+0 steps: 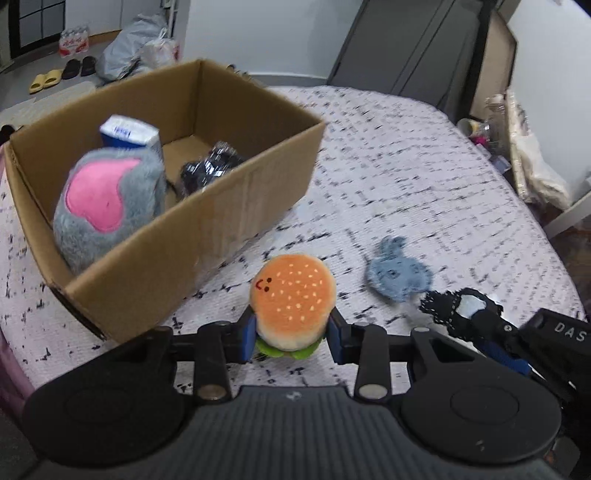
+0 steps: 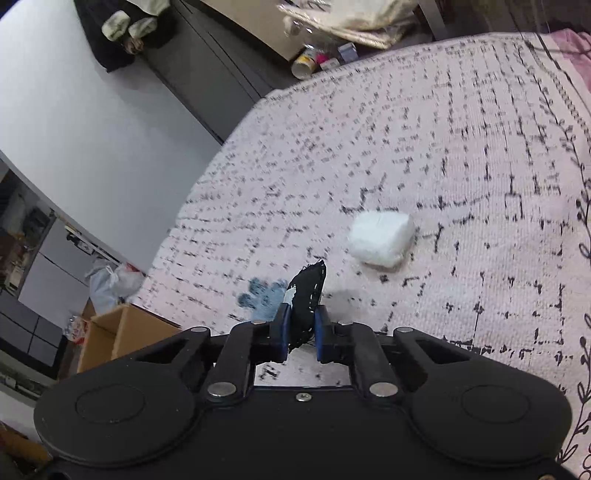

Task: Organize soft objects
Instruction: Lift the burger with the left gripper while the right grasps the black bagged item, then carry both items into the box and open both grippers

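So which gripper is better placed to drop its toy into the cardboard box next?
Left, probably. The left gripper holds the burger plush right beside the cardboard box; the right gripper, clamping the black fabric piece, sits farther away.

A pale pink bedspread with a broken black grid pattern covers the bed. Beyond its far edge, on the floor, lie a pair of yellow slippers and, just beside them, a pair of black slippers. Behind the slippers stands a shrink-wrapped pack of bottles, with a grey plastic bag near it. A dark cabinet rises past the bedspread's far corner. Off the bedspread's side edge a pale cup lies tipped over, below a cream tote bag. A dark garment hangs against the white wall beyond the bedspread
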`<state>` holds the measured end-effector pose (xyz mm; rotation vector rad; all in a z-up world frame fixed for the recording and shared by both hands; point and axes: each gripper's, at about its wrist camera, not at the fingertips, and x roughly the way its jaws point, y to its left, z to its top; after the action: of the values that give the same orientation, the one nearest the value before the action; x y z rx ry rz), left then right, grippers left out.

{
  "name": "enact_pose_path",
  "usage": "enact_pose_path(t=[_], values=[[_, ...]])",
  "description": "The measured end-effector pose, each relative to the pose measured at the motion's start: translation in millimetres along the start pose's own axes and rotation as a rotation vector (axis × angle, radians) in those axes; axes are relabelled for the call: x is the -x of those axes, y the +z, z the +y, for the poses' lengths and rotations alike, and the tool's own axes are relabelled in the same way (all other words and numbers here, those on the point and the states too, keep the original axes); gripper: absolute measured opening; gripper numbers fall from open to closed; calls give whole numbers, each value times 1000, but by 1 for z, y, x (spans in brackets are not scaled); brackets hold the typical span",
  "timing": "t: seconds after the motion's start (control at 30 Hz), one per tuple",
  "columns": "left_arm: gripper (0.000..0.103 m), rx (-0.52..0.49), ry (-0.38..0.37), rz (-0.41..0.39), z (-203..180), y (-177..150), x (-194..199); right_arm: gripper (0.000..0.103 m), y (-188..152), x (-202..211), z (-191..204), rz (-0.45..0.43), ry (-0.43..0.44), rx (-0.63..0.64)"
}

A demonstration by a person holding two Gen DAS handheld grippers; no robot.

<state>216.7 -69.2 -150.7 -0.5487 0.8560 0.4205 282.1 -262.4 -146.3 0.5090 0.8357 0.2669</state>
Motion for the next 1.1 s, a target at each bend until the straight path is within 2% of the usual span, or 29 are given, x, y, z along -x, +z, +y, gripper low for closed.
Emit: enact_pose_path(t=[0.53, 0.7, 1.1], values=[[37, -48, -132, -102, 1, 38, 58, 13, 5, 59, 34, -76, 98, 61], [37, -75, -176, -109, 9, 53, 72, 13, 2, 77, 43, -102, 121, 86], [37, -124, -214, -142, 36, 83, 99, 13, -5, 94, 69, -131, 171, 137]])
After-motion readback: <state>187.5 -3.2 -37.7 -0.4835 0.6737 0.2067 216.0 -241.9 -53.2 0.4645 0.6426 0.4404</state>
